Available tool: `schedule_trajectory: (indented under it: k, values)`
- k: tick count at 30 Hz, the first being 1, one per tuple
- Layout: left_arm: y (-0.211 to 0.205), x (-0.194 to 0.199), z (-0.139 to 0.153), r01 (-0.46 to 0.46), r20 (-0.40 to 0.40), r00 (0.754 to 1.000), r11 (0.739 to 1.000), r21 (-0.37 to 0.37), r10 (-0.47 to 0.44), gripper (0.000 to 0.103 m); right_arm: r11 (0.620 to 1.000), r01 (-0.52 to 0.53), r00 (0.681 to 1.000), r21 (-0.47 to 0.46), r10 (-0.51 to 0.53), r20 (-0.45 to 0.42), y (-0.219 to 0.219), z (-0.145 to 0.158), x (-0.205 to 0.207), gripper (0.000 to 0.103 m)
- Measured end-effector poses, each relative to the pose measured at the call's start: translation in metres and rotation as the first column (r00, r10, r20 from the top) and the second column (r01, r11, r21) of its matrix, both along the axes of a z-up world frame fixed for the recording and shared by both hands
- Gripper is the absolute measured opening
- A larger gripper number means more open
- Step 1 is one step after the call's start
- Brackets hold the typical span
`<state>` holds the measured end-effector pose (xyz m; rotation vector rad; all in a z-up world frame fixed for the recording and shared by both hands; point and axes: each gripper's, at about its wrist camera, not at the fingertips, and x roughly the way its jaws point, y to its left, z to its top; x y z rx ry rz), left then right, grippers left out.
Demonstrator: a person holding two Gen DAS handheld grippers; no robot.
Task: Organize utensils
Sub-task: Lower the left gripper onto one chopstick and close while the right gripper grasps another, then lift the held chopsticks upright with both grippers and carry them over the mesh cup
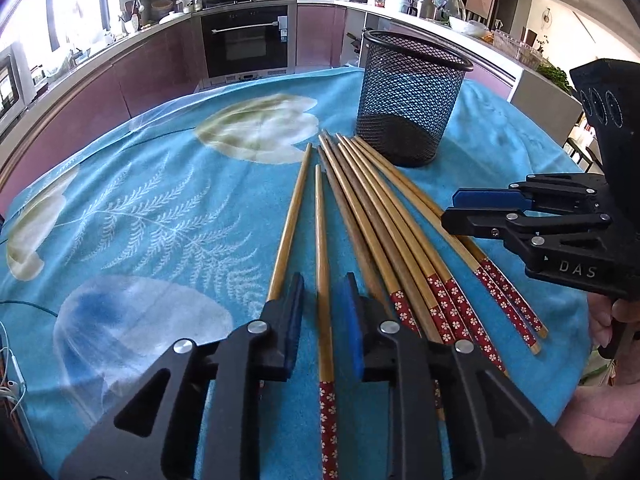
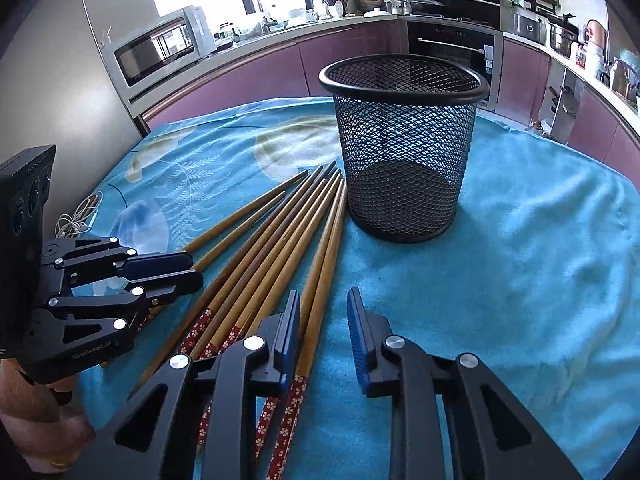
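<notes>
Several wooden chopsticks point(image 1: 380, 216) with red flowered ends lie fanned on the blue cloth, tips toward a black mesh basket point(image 1: 412, 100) that stands upright and empty. My left gripper point(image 1: 322, 280) is open just above the cloth, with one chopstick point(image 1: 322, 220) lying between its blue pads and a sliver of gap on each side. In the right wrist view my right gripper point(image 2: 324, 294) is open too. The rightmost chopstick point(image 2: 320, 280) runs between its jaws, close to the left pad. The basket point(image 2: 404, 152) is straight ahead of it. Each gripper shows in the other's view, right gripper point(image 1: 450, 206) and left gripper point(image 2: 196, 268), low over the fan.
The patterned blue cloth point(image 2: 520, 260) covers a round table, bare to the right of the basket. White cables point(image 2: 76, 220) lie at the table's left edge. A hand point(image 1: 604, 320) holds the right gripper's handle. Kitchen counters and an oven stand beyond the table.
</notes>
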<state>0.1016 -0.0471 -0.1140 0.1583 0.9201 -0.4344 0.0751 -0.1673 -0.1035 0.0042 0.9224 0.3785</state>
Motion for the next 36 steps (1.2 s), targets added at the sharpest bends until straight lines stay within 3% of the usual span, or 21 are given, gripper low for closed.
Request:
schedule_trajectory:
  k: [11,13,16,24,36]
  values:
    - [-0.010,0.013,-0.001,0.009,0.000,1.000,1.000,0.029,-0.009,0.020,0.999,0.005,1.000,-0.039,-0.005,-0.002,0.007,-0.005,0.012,0.015]
    - [-0.012,0.017,-0.001,-0.003,0.001,1.000,1.000,0.030,0.003,0.012,1.000,0.003,1.000,-0.025,-0.003,-0.008,0.007,-0.006,0.014,0.008]
    - [-0.015,0.018,-0.001,-0.021,0.004,1.000,1.000,0.023,0.021,0.007,1.000,0.009,1.000,0.000,-0.009,-0.002,0.003,-0.004,0.014,0.007]
    - [-0.004,0.008,0.017,-0.050,0.040,0.998,0.998,-0.048,0.051,0.007,0.995,-0.002,0.999,0.095,-0.002,0.049,-0.012,0.015,0.002,0.006]
    - [0.010,-0.016,0.079,0.041,0.103,0.995,0.970,-0.238,-0.017,0.007,0.974,-0.092,0.985,0.208,0.059,0.160,-0.024,0.055,-0.021,0.006]
